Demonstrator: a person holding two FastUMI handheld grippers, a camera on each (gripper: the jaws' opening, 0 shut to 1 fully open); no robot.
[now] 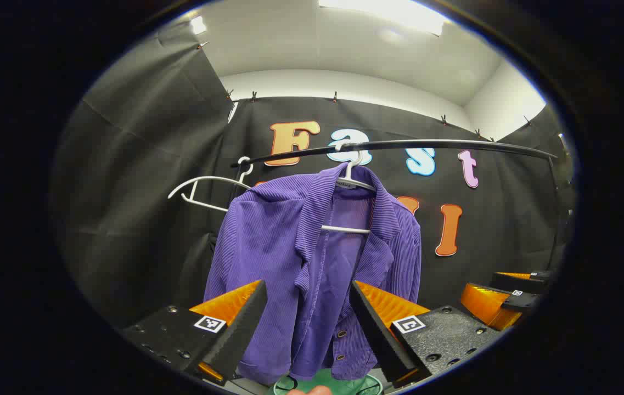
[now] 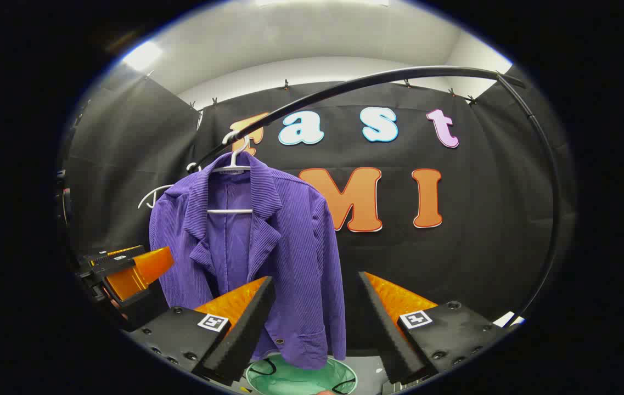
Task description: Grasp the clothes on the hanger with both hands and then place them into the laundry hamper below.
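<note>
In the left gripper view, the left claw is seen at six o'clock with its fingers spread wide and nothing held between them. A purple corduroy jacket is seen at the centre, hung on a white hanger from a black rail that runs across from ten to two o'clock. A second, bare hanger is hooked on the rail at nine o'clock of the jacket. The jacket's hem is framed between the claw's fingers but is not touched by them. Below the hem, at six o'clock, the green laundry hamper is partly shown. The right claw is seen at four o'clock.

In the right gripper view, the right claw is likewise held open and empty at six o'clock. The jacket is placed at ten o'clock of centre, with its right edge reaching down between the fingers, apart from them. The hamper's mouth is seen directly beneath the hem. The left claw is seen at eight o'clock, near the jacket's sleeve.

The jacket is judged to be soft, limp and fairly light, with a ribbed surface that should not slip. It is best taken at both shoulders, near the collar, so that it can be lifted clear of the hanger.
</note>
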